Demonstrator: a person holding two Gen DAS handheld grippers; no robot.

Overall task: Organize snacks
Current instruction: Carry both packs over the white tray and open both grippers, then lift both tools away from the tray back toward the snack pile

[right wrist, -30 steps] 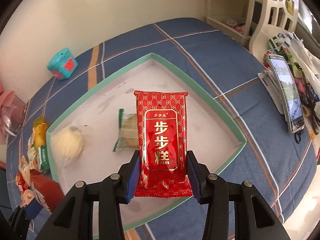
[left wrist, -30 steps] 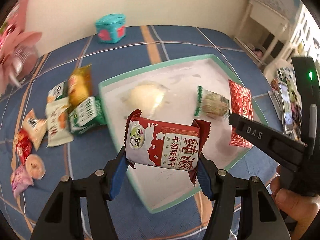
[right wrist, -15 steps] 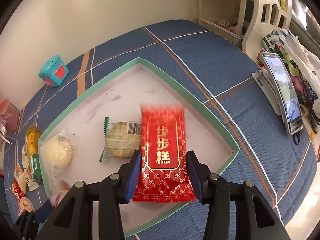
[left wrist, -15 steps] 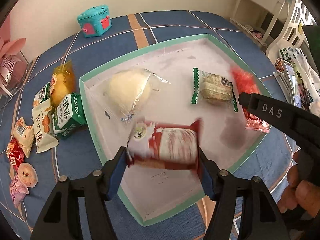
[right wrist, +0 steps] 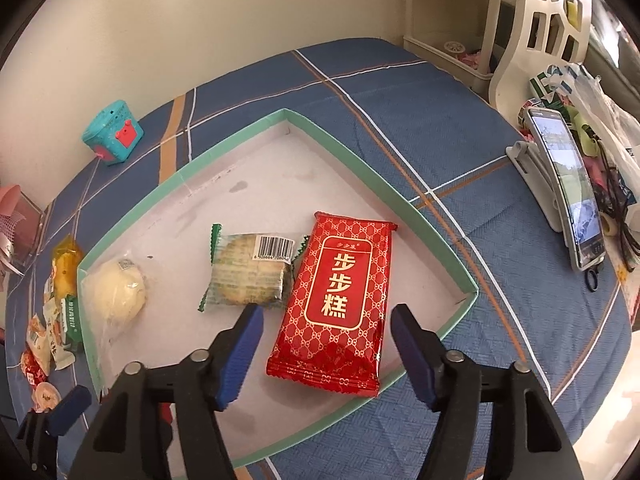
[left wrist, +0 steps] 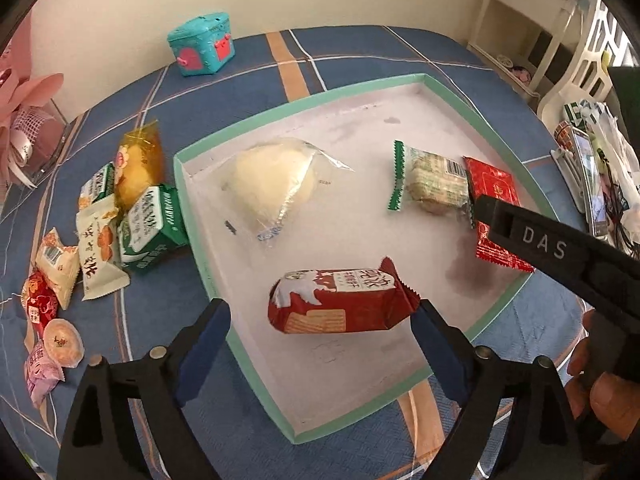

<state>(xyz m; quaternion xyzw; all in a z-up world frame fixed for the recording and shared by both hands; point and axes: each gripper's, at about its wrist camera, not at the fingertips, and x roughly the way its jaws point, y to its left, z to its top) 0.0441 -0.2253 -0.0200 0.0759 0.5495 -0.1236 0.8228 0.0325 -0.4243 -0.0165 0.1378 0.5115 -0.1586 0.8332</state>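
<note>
A white tray with a green rim [left wrist: 200,240] [right wrist: 384,200] lies on the blue checked table. In it are a pale bun in clear wrap [left wrist: 272,184] [right wrist: 116,292], a green-edged biscuit pack [left wrist: 432,180] [right wrist: 248,272], a flat red packet with gold letters [right wrist: 340,300] [left wrist: 496,192] and a dark red milk-biscuit pack [left wrist: 344,300]. My left gripper [left wrist: 320,344] is open, the dark red pack lying between its fingers. My right gripper [right wrist: 328,352] is open, the flat red packet lying on the tray between its fingers.
Several loose snack packs [left wrist: 100,232] [right wrist: 52,312] lie on the table left of the tray. A teal toy box [left wrist: 200,42] [right wrist: 112,132] stands at the back. A pink fan [left wrist: 24,120] is far left. A phone on a stand [right wrist: 568,184] is at the right.
Both grippers lowered into the tray and opened. The dark red pack and the flat red packet were let go and now lie on the tray floor.
</note>
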